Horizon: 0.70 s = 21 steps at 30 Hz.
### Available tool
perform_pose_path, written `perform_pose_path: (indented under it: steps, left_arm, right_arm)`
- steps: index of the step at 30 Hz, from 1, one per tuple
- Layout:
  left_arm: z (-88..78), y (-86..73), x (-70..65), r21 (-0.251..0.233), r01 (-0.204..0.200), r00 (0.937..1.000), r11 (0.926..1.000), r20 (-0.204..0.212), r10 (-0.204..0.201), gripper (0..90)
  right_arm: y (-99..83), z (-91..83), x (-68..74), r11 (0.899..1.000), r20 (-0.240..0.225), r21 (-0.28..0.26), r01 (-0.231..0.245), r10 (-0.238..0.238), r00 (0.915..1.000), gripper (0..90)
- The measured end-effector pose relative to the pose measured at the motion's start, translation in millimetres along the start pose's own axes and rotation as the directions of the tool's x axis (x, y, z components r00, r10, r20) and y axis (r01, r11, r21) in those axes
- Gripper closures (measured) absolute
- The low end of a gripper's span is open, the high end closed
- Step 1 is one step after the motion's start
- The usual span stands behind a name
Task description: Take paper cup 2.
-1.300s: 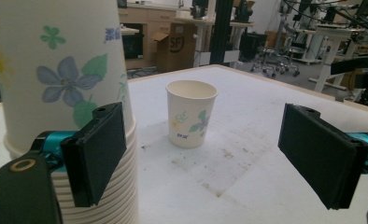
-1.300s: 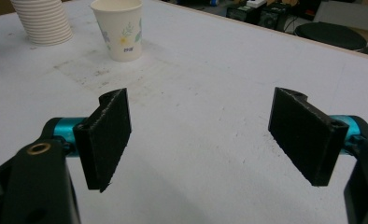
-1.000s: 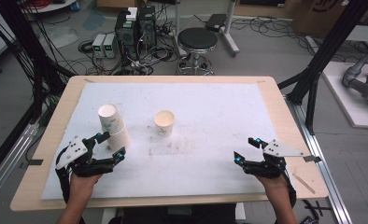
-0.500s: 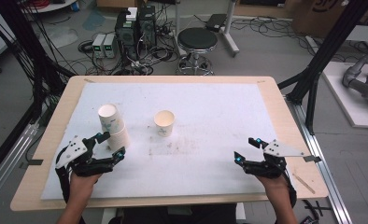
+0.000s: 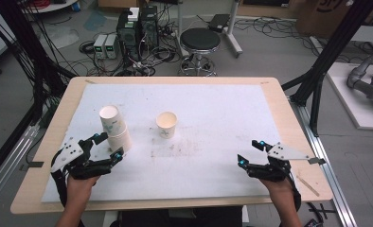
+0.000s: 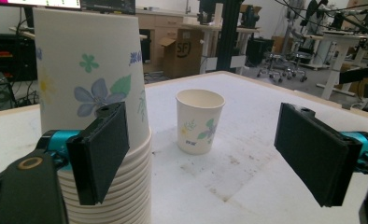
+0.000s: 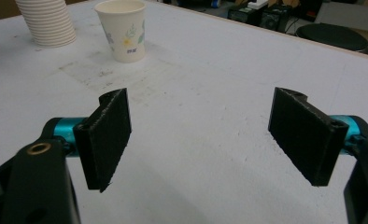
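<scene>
A tall stack of flowered paper cups (image 5: pixel 112 128) stands at the left of the white table mat (image 5: pixel 208 109). A single flowered paper cup (image 5: pixel 166 124) stands upright to its right. My left gripper (image 5: pixel 108 144) lies low at the foot of the stack, open. Its jaws have just been closing a little, with nothing pressed between them. In the left gripper view the stack (image 6: pixel 91 79) rises just beyond the left pad (image 6: pixel 102 154), and the single cup (image 6: pixel 200 120) stands farther off. My right gripper (image 5: pixel 248 152) rests open near the front right, empty (image 7: pixel 205 137).
The mat covers a wooden table (image 5: pixel 288 113) with its edges close around. A black stool (image 5: pixel 200 40) and computer boxes with cables (image 5: pixel 135 28) stand on the floor behind. The right gripper view has the single cup (image 7: pixel 123 30) and the stack (image 7: pixel 49 21) far ahead.
The left gripper's jaws stand slightly closer together. Both hands and both cups have kept their places.
</scene>
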<state>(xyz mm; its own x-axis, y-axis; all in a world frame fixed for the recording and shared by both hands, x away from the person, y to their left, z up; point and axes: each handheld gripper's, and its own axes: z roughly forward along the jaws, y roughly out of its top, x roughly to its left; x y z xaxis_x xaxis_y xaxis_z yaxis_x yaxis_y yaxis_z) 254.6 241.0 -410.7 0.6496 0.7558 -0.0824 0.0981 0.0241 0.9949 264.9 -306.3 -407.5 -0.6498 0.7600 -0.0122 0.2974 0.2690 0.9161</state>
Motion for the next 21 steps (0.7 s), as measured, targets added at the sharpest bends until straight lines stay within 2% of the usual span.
perform_pose_path:
  steps: [6,15,21]
  left_arm:
    - [-3.9,2.9,3.3,-0.011,0.005,0.9996,0.9999,-0.029,-0.005,18.4]
    - [-9.2,21.0,11.1,-0.026,-0.001,0.9961,0.9997,-0.088,-0.001,19.0]
    - [-4.0,33.5,22.8,0.013,0.019,0.9932,0.9997,-0.115,-0.017,17.2]
  right_arm:
    - [-0.3,1.3,-0.4,1.0,-0.004,0.0,0.003,-0.003,1.0,21.8]
    - [-0.2,3.7,1.2,1.0,-0.017,0.01,0.006,-0.006,0.9998,21.8]
    - [0.3,4.5,1.7,1.0,-0.02,0.008,0.009,-0.009,0.9998,21.7]
